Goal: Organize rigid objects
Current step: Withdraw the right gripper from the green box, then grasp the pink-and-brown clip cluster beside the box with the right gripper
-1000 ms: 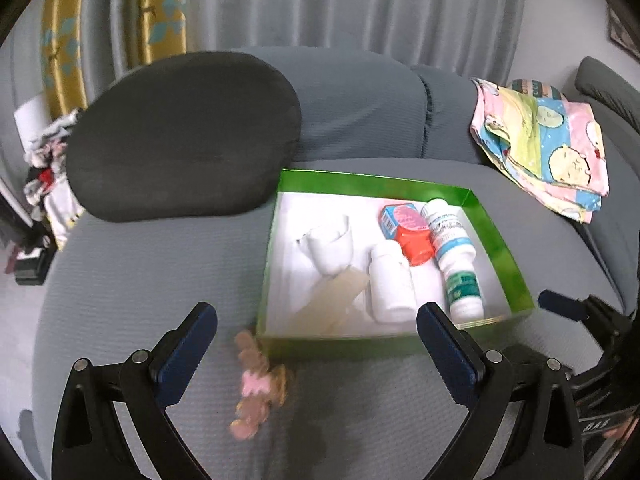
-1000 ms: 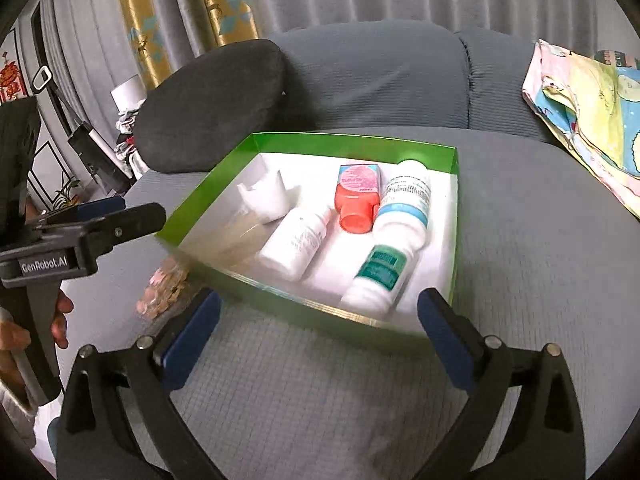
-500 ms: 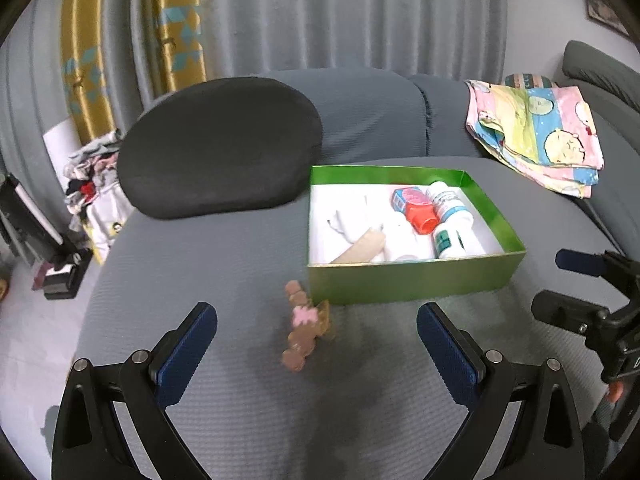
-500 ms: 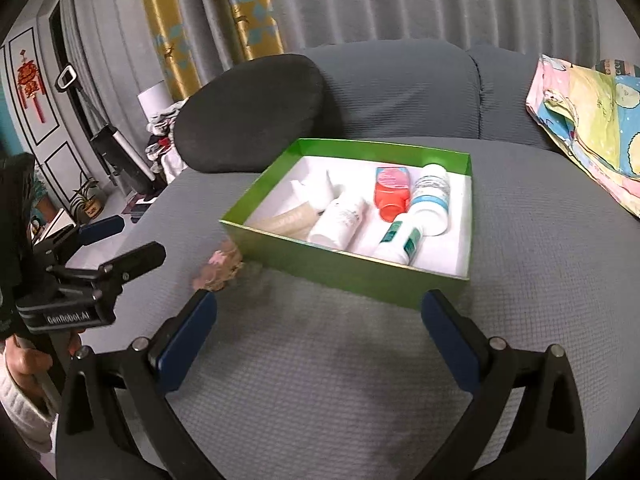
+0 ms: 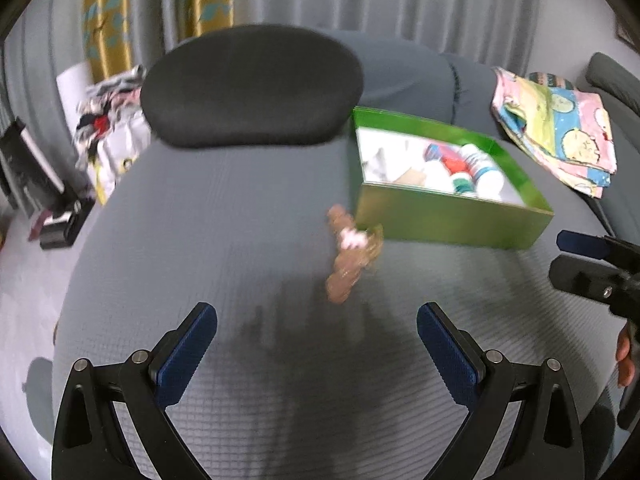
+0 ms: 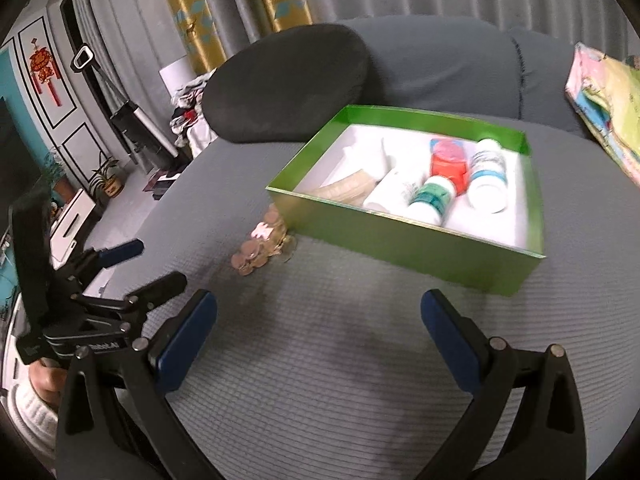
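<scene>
Two hand-held grippers hover over a grey, waffle-textured sofa seat [image 5: 224, 216] in a curtained living room — grey drapes with gold, teal-patterned panels [image 6: 188, 28] fill the far wall. A dark oval cushion [image 5: 252, 88] leans against the sofa back, and a folded cartoon-print cloth [image 5: 556, 128] lies at far right. To the far left, beyond the seat, sit a heap of clothes [image 5: 108, 108] and, in the right wrist view, potted plants [image 6: 106, 180] below a red knot ornament [image 6: 42, 70] on a panelled wall.

A green box [image 6: 420, 240] with a white lining rests on the seat, right of centre. Inside lie several bottles: a red-and-orange one [image 6: 448, 160], a white one with a blue band [image 6: 488, 176], a green-labelled one [image 6: 432, 198], a plain white one [image 6: 384, 192], plus a tan flat piece [image 6: 348, 188] and a white shape at the far left corner, too blurred to name. Just beside the box's near-left corner, on the fabric, lies a brown-and-pink string of round pieces [image 5: 348, 256]; whether it touches the box cannot be told.

The left gripper [image 5: 316, 344] points forward with blue-padded fingers spread wide, holding nothing, the brown string just beyond it. The right gripper [image 6: 318, 340] — equally spread and empty — aims at the box's near wall. A hand in a white knitted sleeve [image 6: 28, 404] grips the left tool at the near-left edge.
</scene>
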Demonstrator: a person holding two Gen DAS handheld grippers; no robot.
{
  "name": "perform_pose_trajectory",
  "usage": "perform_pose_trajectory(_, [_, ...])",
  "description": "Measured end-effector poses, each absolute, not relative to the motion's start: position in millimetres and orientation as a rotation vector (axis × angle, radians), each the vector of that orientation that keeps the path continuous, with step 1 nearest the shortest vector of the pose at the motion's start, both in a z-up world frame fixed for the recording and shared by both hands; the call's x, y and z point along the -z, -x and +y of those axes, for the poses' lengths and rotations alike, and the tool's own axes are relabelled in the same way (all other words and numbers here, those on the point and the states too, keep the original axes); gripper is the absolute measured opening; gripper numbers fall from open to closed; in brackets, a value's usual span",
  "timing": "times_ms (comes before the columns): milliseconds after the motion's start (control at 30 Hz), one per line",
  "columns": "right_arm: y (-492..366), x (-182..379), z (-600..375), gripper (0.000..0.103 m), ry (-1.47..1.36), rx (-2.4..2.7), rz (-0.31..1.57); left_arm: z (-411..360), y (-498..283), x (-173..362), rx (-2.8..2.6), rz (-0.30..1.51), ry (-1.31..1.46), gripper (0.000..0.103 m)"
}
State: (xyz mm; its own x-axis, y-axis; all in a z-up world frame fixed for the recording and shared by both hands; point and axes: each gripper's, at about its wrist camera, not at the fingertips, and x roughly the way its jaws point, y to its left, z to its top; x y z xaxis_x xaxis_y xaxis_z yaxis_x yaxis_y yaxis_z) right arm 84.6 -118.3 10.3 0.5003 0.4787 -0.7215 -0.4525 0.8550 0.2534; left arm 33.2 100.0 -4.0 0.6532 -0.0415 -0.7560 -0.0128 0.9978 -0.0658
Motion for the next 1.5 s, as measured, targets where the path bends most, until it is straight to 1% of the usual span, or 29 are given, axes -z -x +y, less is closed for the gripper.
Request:
perform_pose_trajectory(300, [-110.5,16.0,-86.3,0.102,-0.079,-0.62,0.985,108.6,-45.6,34.6,0.054,0.923,0.134,0.1])
perform_pose_trajectory(733, [-158.4,56.3,-43.0,0.1,-0.18,-0.681,1.135,106.7,-80.4,54.4,0.145,0.958,0.185,0.1])
perform_pose_trajectory(900, [-168.9,69.0,-29.7,0.095,-0.167,-0.668,1.16,107.7,-91.8,57.5,0.173,0.96,0.195,0.1])
perform_pose_trajectory(1000, [-173.2,74.2,-26.3,0.09,-0.171,-0.656,1.168,106.8,-97.7,60.2,0.196,0.962,0.205,0.099])
perform_pose_trajectory(1033, [-174.5,74.3,-25.9,0.089,-0.17,-0.652,1.157,106.0,-99.1,60.7,0.202,0.961,0.204,0.097])
perform_pose_trajectory(1067, [-174.5,74.3,-25.9,0.086,-0.17,-0.652,1.157,105.2,-100.4,61.2,0.203,0.96,0.202,0.091])
perform_pose_trajectory(1100, [-175.9,73.7,-25.5,0.08,-0.17,-0.654,1.153,104.8,-101.8,61.7,0.207,0.962,0.203,0.087])
perform_pose_trajectory(1133, [-176.9,73.2,-24.5,0.077,-0.173,-0.656,1.152,104.0,-103.8,62.6,0.214,0.965,0.206,0.084])
perform_pose_trajectory(1167, [-181.4,74.4,-24.8,0.075,-0.174,-0.655,1.155,103.3,-105.2,63.4,0.219,0.966,0.207,0.078])
perform_pose_trajectory(1200, [-181.4,74.4,-24.8,0.069,-0.174,-0.655,1.155,103.2,-106.0,63.6,0.218,0.966,0.205,0.072])
perform_pose_trajectory(1233, [-181.9,74.8,-23.1,0.066,-0.167,-0.653,1.155,102.9,-106.8,64.1,0.221,0.966,0.205,0.068])
perform_pose_trajectory(1267, [-181.9,75.1,-21.0,0.058,-0.153,-0.652,1.155,102.9,-107.9,64.9,0.23,0.97,0.21,0.059])
perform_pose_trajectory(1300, [-181.5,75.5,-16.2,0.053,-0.134,-0.672,1.15,101.8,-109.9,65.1,0.234,0.975,0.211,0.05])
perform_pose_trajectory(1367, [-181.7,74.8,-15.1,0.053,-0.116,-0.671,1.142,100.2,-111.8,67.0,0.244,0.983,0.207,0.045])
perform_pose_trajectory(1433, [-181.7,75.0,-16.6,0.053,-0.118,-0.675,1.142,97.8,-110.4,67.4,0.248,0.985,0.186,0.037])
perform_pose_trajectory(1467, [-181.8,74.9,-17.0,0.053,-0.116,-0.679,1.139,97.2,-110.0,67.5,0.254,0.988,0.174,0.03])
perform_pose_trajectory(1500, [-181.8,74.9,-17.0,0.053,-0.116,-0.679,1.139,94.9,-109.0,67.3,0.253,0.991,0.157,0.03])
